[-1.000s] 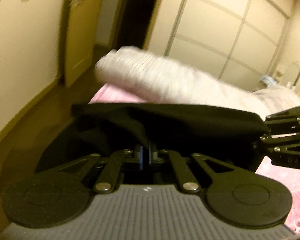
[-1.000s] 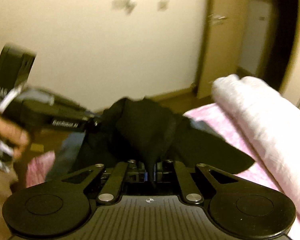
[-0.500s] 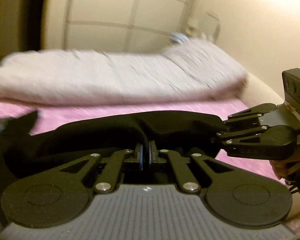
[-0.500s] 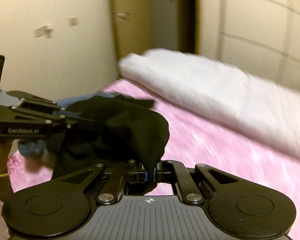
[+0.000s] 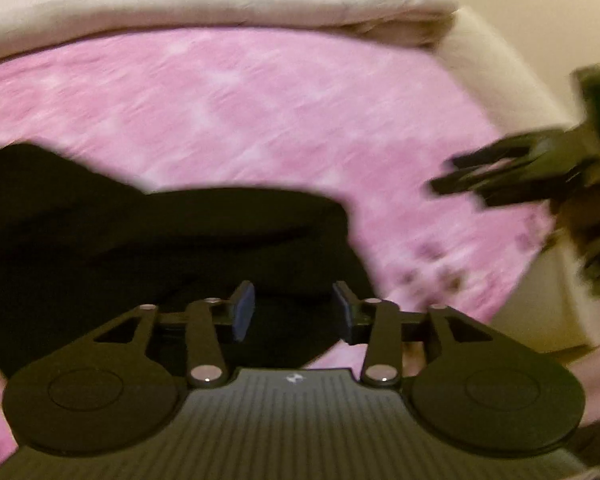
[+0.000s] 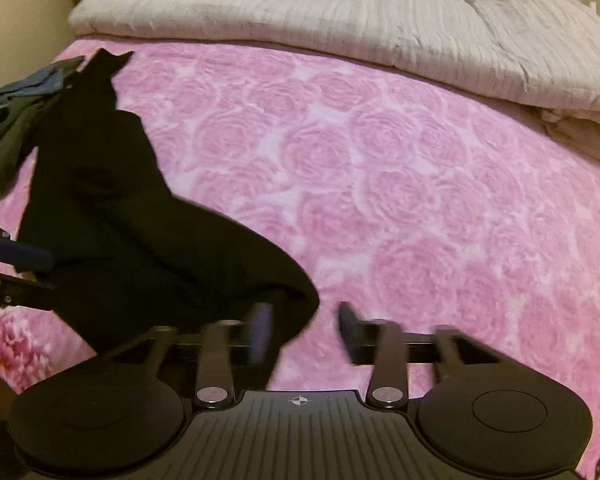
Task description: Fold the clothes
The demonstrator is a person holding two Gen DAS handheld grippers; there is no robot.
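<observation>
A heap of blue and dark clothes (image 6: 16, 108) is seen at the far left edge of the bed, in the right wrist view. Just beside it, a black garment (image 6: 112, 216) is laid out on the pink rose-patterned bedspread (image 6: 400, 200), running from the heap down toward the near edge. The left claw (image 5: 294, 316) is held wide, jaws apart, directly over the near part of the black garment (image 5: 172, 248); nothing is gripped, and whether the pads touch the cloth cannot be told. The right claw (image 6: 304, 332) is likewise spread wide and empty, its left finger (image 6: 260, 330) over the garment's near corner, its right finger over bare bedspread. A folded pale quilt (image 6: 340, 12) is noted along the far side of the bed. Both views are partly motion-blurred.
</observation>
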